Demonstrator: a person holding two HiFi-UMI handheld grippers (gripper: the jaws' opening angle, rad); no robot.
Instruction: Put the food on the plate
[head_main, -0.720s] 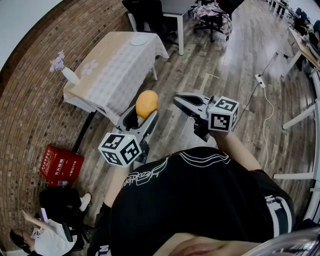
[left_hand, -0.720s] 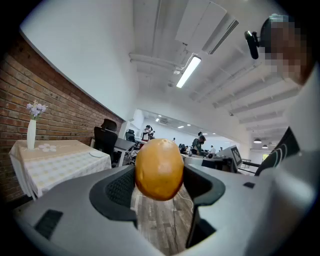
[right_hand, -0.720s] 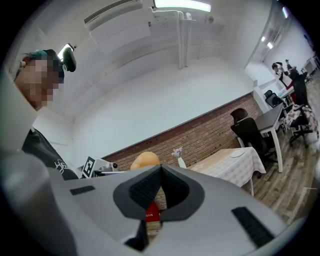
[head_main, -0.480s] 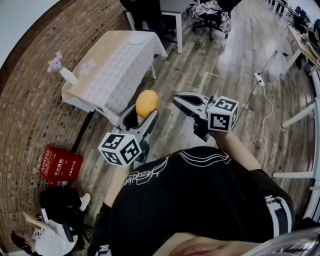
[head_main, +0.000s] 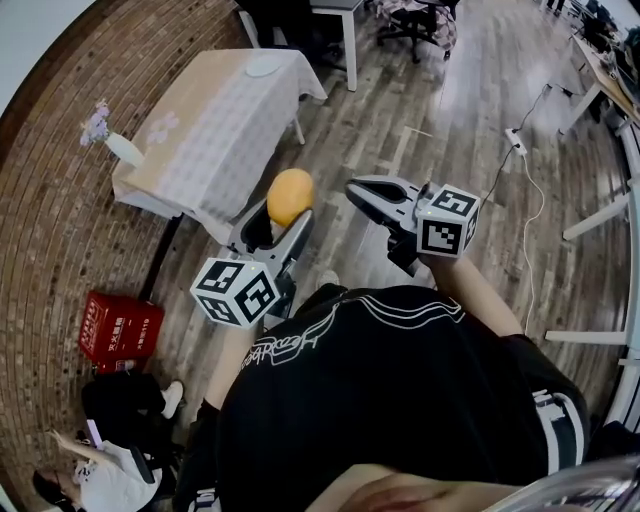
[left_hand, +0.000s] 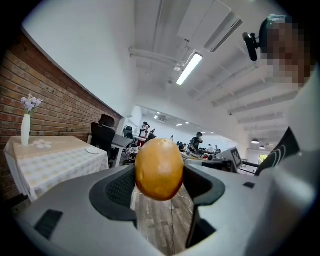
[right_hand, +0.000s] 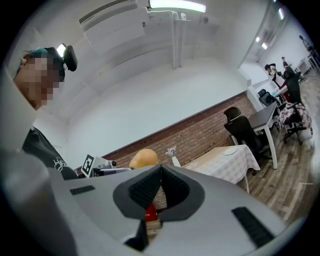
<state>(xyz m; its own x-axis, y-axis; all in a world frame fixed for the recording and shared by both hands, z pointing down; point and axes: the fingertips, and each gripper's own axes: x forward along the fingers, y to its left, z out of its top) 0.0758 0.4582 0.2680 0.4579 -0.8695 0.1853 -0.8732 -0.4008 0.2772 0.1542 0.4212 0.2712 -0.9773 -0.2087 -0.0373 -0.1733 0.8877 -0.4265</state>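
Observation:
An orange, egg-shaped food item (head_main: 290, 196) (left_hand: 159, 169) sits between the pads of my left gripper (head_main: 275, 222) (left_hand: 159, 186), which is shut on it and held up in the air in front of the person's chest. In the right gripper view the same food (right_hand: 143, 158) shows behind the jaws. My right gripper (head_main: 372, 196) (right_hand: 161, 192) is level with it on the right, jaws shut together with nothing between them. A white plate (head_main: 264, 67) (left_hand: 93, 150) (right_hand: 231, 151) lies at the far end of a table with a checked cloth (head_main: 205, 130), some way ahead and to the left.
A white vase with flowers (head_main: 112, 143) (left_hand: 26, 125) stands on the table's left side. A red box (head_main: 121, 328) sits on the wooden floor by the brick wall, near a seated person (head_main: 100, 455). Desks and office chairs (head_main: 410, 25) stand farther back; a power strip (head_main: 518, 139) lies at right.
The view has shifted: the table and plate now sit slightly further left and up in the head view. Both grippers hold nearly the same pose, the food still in the left one.

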